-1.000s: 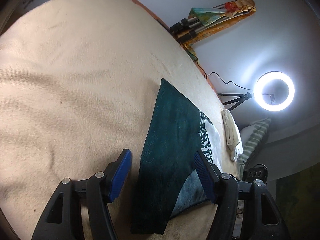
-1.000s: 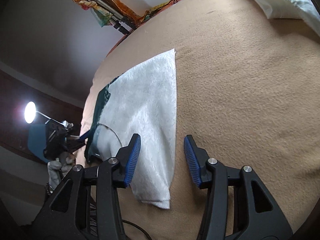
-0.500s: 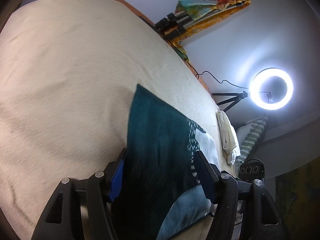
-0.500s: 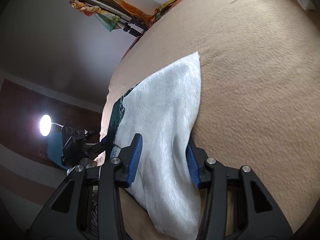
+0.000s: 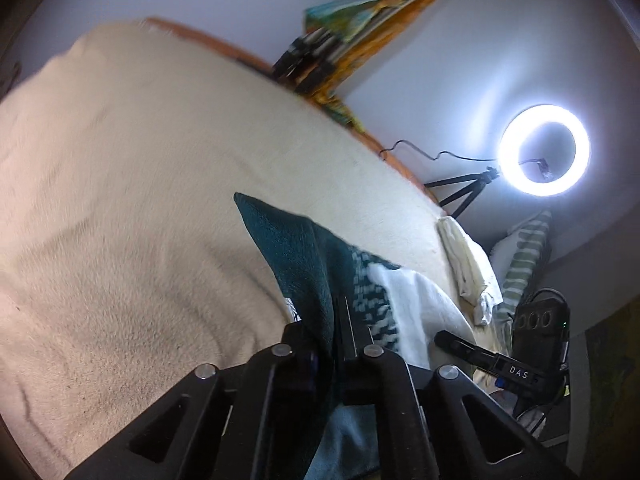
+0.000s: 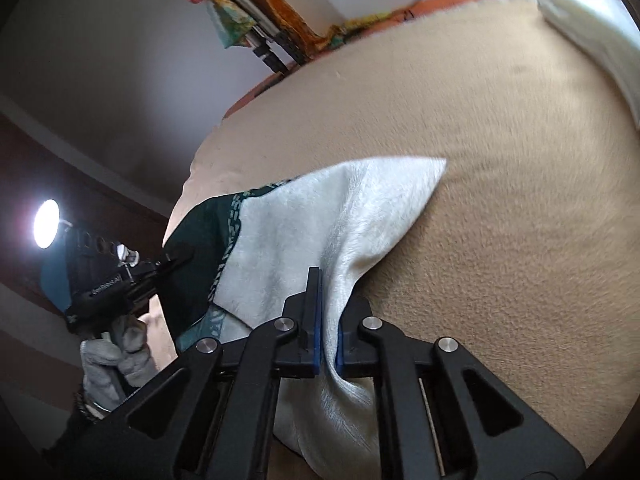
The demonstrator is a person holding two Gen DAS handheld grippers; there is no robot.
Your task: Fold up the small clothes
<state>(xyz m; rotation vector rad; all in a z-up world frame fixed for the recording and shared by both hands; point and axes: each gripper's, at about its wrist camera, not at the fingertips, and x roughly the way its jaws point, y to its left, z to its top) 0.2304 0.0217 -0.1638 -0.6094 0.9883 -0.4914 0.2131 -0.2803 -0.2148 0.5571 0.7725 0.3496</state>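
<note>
Pinching the cloth (image 6: 340,220) at both near corners, left gripper (image 5: 334,344) and right gripper (image 6: 326,344) are each clamped on fabric, presumably to fold it across the blanket (image 6: 500,200).

A small garment (image 6: 340,216) lies on the blanket-covered bed (image 5: 140,200), its near edge raised off the blanket. The left claw (image 5: 334,320) pinches one near corner and the right claw (image 6: 326,320) the other, cloth squeezed between each pair of pads. Beyond the garment, a folded cloth (image 5: 468,264) sits at the bed's edge, with a striped pillow (image 5: 524,256) just beside it. A ring light (image 5: 544,150) on a tripod stands past that edge. Tripod legs (image 5: 312,56) lean against the wall behind the bed.
</note>
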